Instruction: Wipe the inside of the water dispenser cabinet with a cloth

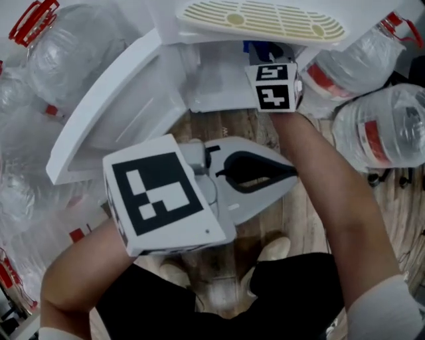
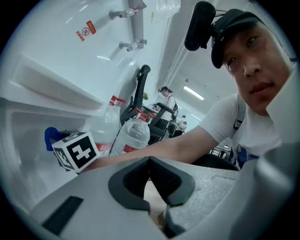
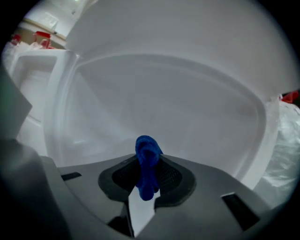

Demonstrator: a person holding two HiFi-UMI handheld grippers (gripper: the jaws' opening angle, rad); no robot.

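Observation:
The white water dispenser cabinet (image 1: 219, 83) stands open, its door (image 1: 119, 109) swung out to the left. My right gripper (image 3: 148, 174) reaches into the opening and is shut on a small blue cloth (image 3: 146, 149), facing the pale inner wall (image 3: 178, 103). In the head view only its marker cube (image 1: 273, 86) and a bit of the cloth (image 1: 260, 49) show. My left gripper (image 1: 293, 172) hangs lower, outside the cabinet over the floor. Its jaws are shut with nothing between them. In the left gripper view that gripper (image 2: 149, 158) points toward the right gripper's cube (image 2: 75, 151).
Several large clear water bottles with red caps crowd both sides of the dispenser (image 1: 73, 46) (image 1: 388, 126) (image 2: 131, 136). A cream drip grille (image 1: 262, 20) juts out above the opening. Wooden floor (image 1: 265, 129) and the person's shoes (image 1: 272, 252) lie below.

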